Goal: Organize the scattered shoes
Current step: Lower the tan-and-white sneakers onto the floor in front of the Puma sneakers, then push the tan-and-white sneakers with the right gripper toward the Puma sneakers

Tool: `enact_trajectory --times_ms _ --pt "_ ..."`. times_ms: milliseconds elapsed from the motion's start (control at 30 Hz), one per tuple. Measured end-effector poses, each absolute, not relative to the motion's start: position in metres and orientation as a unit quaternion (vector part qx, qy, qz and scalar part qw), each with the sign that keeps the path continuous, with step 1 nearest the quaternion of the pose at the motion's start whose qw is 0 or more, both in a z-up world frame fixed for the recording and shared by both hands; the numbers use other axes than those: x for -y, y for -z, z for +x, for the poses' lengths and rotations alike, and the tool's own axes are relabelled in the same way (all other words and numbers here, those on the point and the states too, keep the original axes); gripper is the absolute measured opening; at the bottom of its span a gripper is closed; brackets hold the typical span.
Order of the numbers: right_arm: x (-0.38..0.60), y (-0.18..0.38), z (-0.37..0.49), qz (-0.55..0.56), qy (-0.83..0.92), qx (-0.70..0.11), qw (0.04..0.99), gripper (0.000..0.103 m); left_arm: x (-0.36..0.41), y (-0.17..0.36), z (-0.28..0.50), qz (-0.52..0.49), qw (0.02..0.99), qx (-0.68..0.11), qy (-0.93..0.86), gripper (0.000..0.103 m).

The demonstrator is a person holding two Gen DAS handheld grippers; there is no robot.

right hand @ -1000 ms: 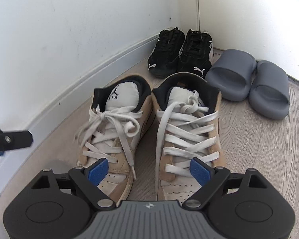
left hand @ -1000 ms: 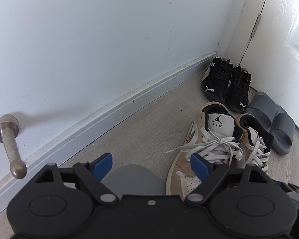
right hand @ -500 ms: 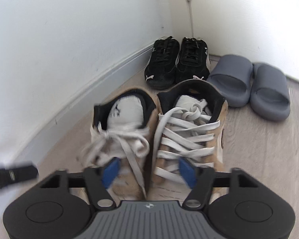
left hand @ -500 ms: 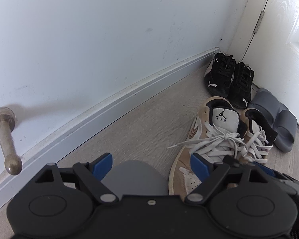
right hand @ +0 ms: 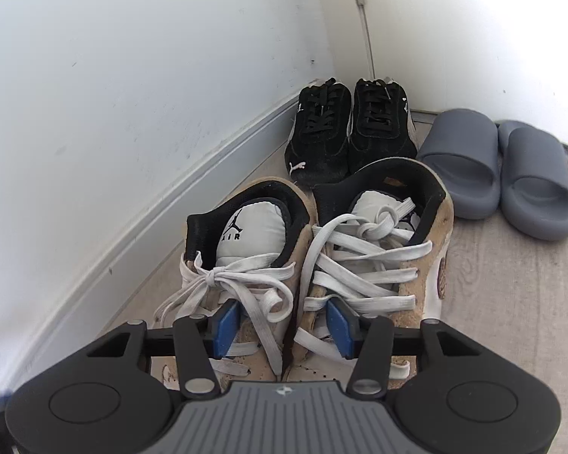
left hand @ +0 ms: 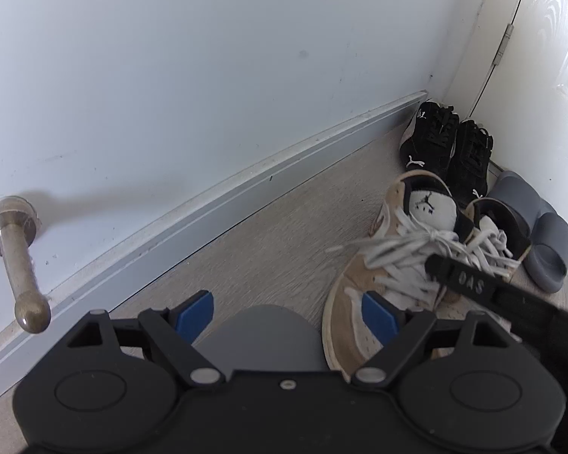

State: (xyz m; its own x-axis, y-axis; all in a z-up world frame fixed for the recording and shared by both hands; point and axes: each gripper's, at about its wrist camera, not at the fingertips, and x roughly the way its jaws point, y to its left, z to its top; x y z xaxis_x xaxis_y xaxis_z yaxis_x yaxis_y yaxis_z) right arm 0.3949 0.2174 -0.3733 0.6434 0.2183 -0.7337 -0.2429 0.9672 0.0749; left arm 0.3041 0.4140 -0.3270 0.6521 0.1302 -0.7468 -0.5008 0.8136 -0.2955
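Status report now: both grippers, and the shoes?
Left gripper open, empty. Right gripper pinching inner sides of tan lace-up sneakers. Nothing in the way.

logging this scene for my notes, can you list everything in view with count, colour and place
black sneakers: 2, black with white logos, side by side in the corner by the skirting board
grey slides: 2, dark grey, side by side along the door, right of the black pair
tan sneakers: 2, tan and white with white laces, side by side nearest the camera
door stopper: 1, dull metal, sticking out of the wall
skirting board: 1, grey, along the wall base
door: 1, white, hinged at the corner
left gripper: 1, black with blue fingers, open over bare floor
right gripper: 1, black with blue fingers, straddling the tan pair's inner sides
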Motion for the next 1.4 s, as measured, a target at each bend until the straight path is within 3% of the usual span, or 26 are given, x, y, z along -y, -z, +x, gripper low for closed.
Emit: enact_trajectory --times_ms 567,1167,1267,1400 --pt "-0.224 0.394 0.434 0.041 -0.128 -0.400 0.906 0.051 -0.418 0.334 0.297 -0.259 0.869 -0.377 -0.191 0.086" --pt "-0.207 0.381 0.398 0.062 -0.181 -0.413 0.891 0.053 -0.413 0.330 0.288 -0.251 0.875 -0.366 -0.194 0.086" --pt "-0.211 0.380 0.377 0.061 -0.217 -0.425 0.877 0.050 -0.415 0.329 0.288 -0.243 0.878 -0.363 -0.195 0.086" --pt "-0.226 0.407 0.372 0.041 -0.223 -0.475 0.850 0.022 -0.425 0.335 0.285 -0.254 0.871 -0.367 -0.202 0.085"
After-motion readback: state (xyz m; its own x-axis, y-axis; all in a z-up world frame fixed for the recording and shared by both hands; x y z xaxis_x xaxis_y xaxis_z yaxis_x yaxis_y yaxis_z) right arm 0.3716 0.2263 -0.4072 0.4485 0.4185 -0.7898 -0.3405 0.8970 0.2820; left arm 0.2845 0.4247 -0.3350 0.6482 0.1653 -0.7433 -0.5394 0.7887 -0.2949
